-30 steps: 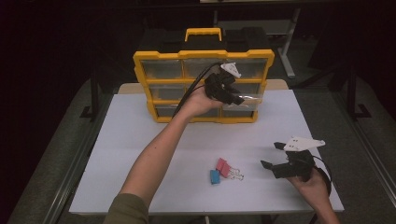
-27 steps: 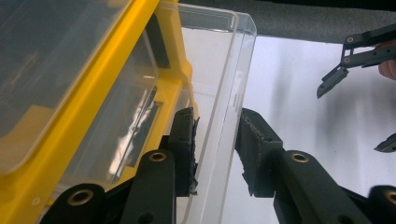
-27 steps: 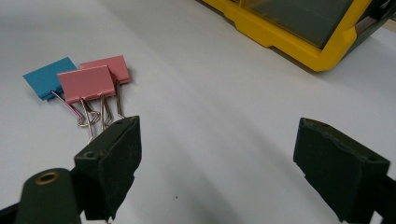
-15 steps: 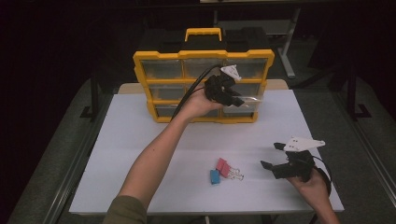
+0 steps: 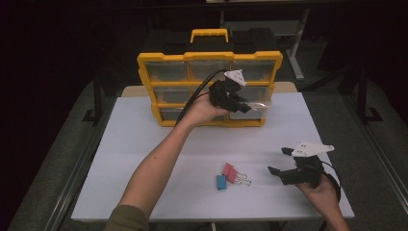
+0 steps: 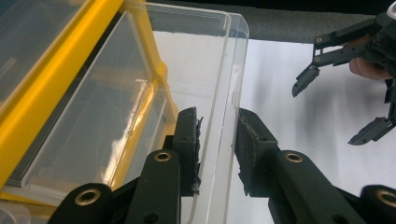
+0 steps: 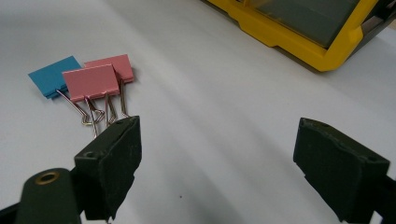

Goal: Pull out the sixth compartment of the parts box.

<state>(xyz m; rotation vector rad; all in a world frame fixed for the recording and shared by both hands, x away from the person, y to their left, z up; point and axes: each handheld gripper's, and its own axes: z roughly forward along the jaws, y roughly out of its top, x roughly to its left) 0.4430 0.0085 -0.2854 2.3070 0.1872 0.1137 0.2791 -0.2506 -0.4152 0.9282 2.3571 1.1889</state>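
Drawer front of clear plastic [image 6: 219, 93] sits pinched in the left tool [image 6: 217, 154]; its travel runs toward the spread right tool [image 7: 215, 172].

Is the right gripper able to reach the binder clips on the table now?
Probably yes. The right gripper is open and the binder clips lie just ahead of its jaws on the bare white table, with nothing in between. The left gripper is busy at the clear drawer.

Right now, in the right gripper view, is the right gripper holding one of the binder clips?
No. The right gripper has its jaws wide apart over the bare white table, and the binder clips lie beside its jaw, not between them.
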